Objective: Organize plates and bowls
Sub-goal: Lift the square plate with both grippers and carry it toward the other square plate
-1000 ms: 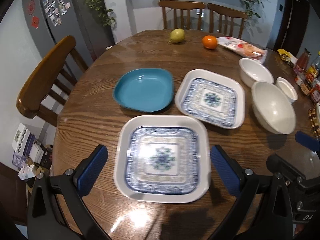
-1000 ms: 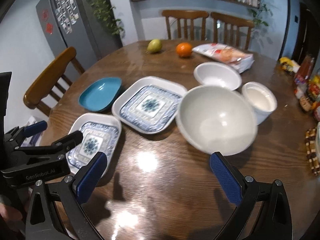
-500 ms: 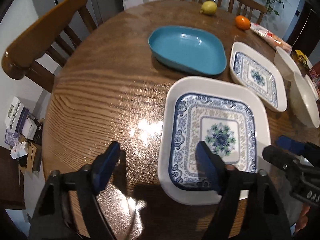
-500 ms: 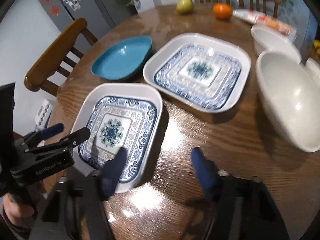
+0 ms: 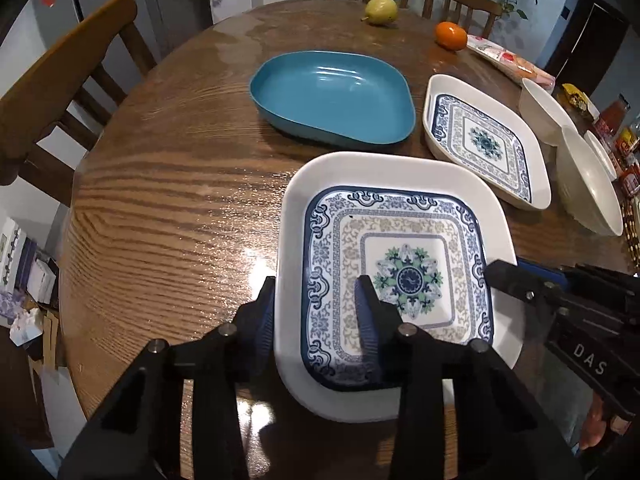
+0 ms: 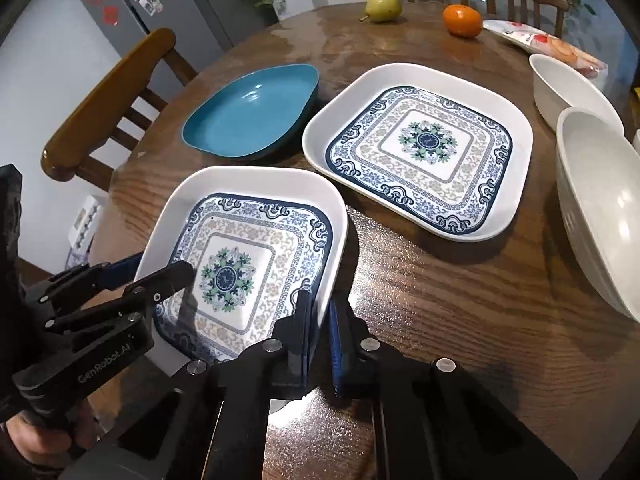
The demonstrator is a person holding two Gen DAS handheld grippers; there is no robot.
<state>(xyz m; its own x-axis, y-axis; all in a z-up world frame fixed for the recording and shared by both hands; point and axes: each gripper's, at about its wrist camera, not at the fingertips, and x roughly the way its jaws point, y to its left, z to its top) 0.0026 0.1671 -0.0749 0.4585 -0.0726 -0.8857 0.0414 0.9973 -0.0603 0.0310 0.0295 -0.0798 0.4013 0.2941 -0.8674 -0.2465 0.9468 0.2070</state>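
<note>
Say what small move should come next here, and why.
Probably lift the near plate and carry it toward the far plate. The left gripper and right gripper both straddle its rim on opposite sides, and the two plates match.

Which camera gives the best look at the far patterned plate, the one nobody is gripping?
The right wrist view: the far patterned plate sits near centre, whole and almost face-on, pattern clear. The left wrist view shows it whole too, but off to the right, foreshortened and more distorted.
</note>
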